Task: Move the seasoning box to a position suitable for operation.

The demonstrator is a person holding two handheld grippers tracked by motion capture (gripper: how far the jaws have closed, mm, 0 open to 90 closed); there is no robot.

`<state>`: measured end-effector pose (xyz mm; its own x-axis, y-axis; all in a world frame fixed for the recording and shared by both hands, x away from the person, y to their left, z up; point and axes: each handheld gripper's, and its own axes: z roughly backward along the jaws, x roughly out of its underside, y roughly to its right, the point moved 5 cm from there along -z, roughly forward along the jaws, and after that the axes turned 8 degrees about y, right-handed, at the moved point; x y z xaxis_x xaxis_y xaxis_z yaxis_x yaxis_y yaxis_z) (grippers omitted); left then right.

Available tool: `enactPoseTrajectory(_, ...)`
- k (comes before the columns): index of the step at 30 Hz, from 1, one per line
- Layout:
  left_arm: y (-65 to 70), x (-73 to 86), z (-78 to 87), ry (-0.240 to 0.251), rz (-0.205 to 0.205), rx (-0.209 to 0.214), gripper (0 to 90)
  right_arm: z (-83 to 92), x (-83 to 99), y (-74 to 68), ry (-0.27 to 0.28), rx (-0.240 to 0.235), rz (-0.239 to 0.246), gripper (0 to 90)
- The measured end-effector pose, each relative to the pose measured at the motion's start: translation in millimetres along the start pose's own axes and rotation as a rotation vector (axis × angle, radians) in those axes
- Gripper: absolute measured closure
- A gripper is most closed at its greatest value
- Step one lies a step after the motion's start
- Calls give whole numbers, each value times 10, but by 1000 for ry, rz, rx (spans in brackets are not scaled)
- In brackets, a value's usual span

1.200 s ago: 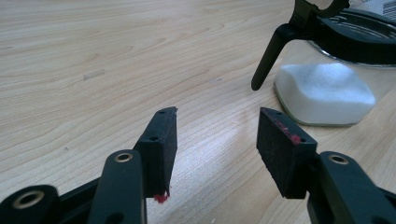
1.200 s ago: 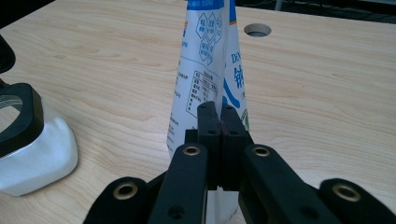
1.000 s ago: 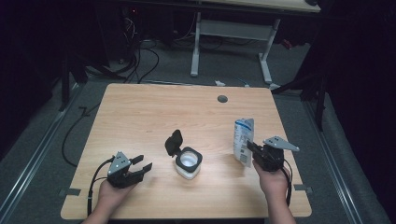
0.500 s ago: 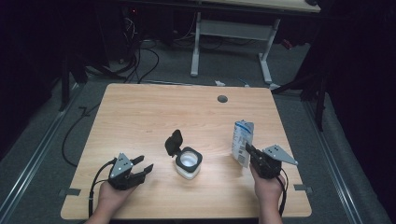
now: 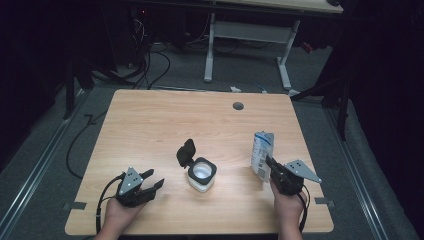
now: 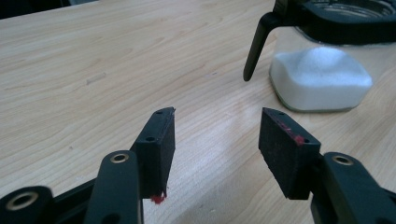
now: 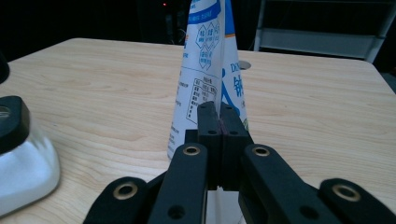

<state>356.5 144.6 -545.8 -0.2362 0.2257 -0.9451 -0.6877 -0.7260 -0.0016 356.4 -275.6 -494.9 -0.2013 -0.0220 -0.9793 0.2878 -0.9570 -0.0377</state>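
A clear jar (image 5: pixel 201 174) of white powder stands near the middle front of the table, its black flip lid (image 5: pixel 186 152) swung open to the left. My right gripper (image 5: pixel 268 162) is shut on the lower edge of a white and blue pouch (image 5: pixel 261 154), which stands upright to the right of the jar. In the right gripper view the pouch (image 7: pixel 205 56) rises from between the closed pads of the gripper (image 7: pixel 218 112). My left gripper (image 5: pixel 152 181) rests low at the front left, open and holding nothing (image 6: pixel 217 135), aimed toward the jar (image 6: pixel 322 77).
The wooden table (image 5: pixel 160 120) has a round cable hole (image 5: pixel 238 106) at the back right. Beyond the table, cables lie on the dark floor and a white desk frame (image 5: pixel 250 35) stands there. The jar (image 7: pixel 18 163) sits to the left of the right gripper.
My right hand has sunk a little and drawn slightly toward the front edge, with the pouch still in its grip. The left gripper and the jar have kept their places.
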Motion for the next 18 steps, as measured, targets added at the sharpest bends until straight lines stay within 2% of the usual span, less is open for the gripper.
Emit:
enactPoseTrajectory(4, -33, -3, 5, 9, 27, 5, 463, -3, 20, 48, -2, 13, -12, 896)
enactPoseTrajectory(18, -68, -15, 24, 25, 32, -9, 459, 31, 83, 133, 5, 33, -7, 894)
